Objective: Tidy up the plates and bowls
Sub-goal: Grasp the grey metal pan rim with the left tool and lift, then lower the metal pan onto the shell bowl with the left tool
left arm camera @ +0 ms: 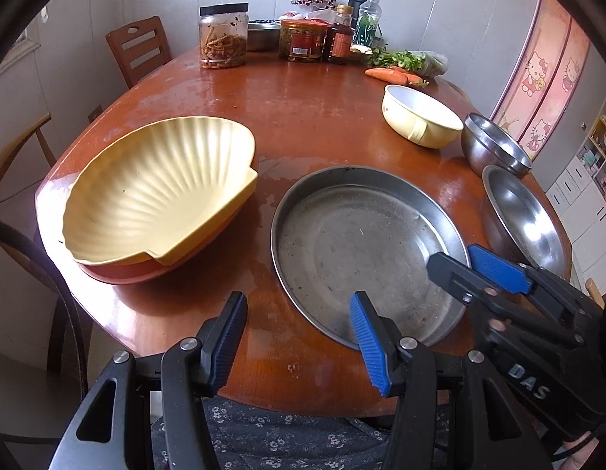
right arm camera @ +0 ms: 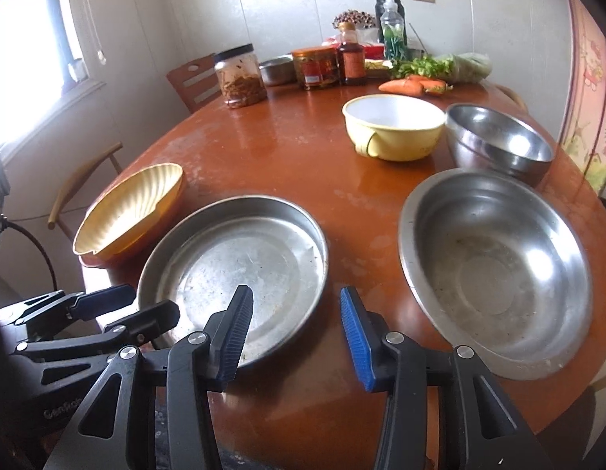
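A flat steel plate (left arm camera: 361, 250) (right arm camera: 240, 262) lies near the table's front edge. Left of it a yellow shell-shaped dish (left arm camera: 158, 192) (right arm camera: 127, 211) sits stacked on an orange dish (left arm camera: 123, 274). A wide steel bowl (right arm camera: 495, 266) (left arm camera: 526, 219) is right of the plate. Behind it stand a deep steel bowl (right arm camera: 498, 141) (left arm camera: 495, 149) and a yellow cup-bowl (right arm camera: 393, 125) (left arm camera: 420, 115). My left gripper (left arm camera: 299, 337) is open and empty over the front edge, at the plate's near left. My right gripper (right arm camera: 295, 333) is open and empty, its fingers straddling the plate's right rim; it also shows in the left wrist view (left arm camera: 467, 266).
Jars (left arm camera: 223, 35), sauce bottles (left arm camera: 339, 35), a small steel bowl (right arm camera: 277, 69), greens and carrots (right arm camera: 414, 85) crowd the far end of the brown table (left arm camera: 303, 117). Wooden chairs (left arm camera: 136, 49) stand at the left side. A window (right arm camera: 29, 51) is far left.
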